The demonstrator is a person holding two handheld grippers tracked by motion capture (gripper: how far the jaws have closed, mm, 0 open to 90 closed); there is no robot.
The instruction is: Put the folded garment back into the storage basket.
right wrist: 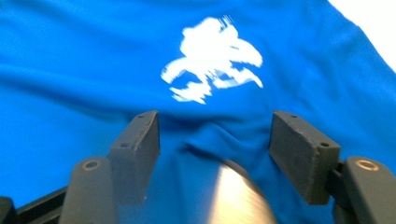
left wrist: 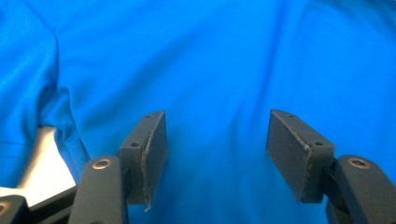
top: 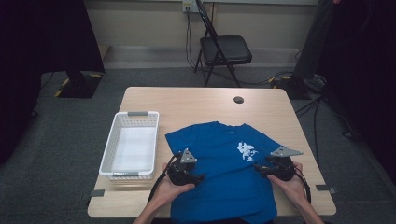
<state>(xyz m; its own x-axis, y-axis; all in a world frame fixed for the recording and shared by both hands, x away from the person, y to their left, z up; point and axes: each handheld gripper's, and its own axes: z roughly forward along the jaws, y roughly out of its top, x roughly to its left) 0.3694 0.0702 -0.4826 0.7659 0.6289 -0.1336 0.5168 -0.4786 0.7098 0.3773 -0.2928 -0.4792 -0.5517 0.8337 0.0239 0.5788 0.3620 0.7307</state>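
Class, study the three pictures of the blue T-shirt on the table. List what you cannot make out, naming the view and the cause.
- White print on the T-shirt: smeared by motion blur in the right gripper view, too small in the high view.
- T-shirt's hem: cut off by the high view's bottom edge.
- Shiny blurred thing between the right gripper pads: unidentifiable.
- Basket floor: glare washes it out in the high view.

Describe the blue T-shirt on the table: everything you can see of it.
The blue T-shirt is bright blue, of a thin, smooth-looking knit, with short sleeves and a white printed emblem on its chest. It lies spread flat on the wooden table, collar away from the person, its lower edge hanging over the near edge. A white basket stands just beside its sleeve. The left hand-held gripper and right hand-held gripper sit over its sides, jaws apart, fabric lightly wrinkled between the right one's jaws.
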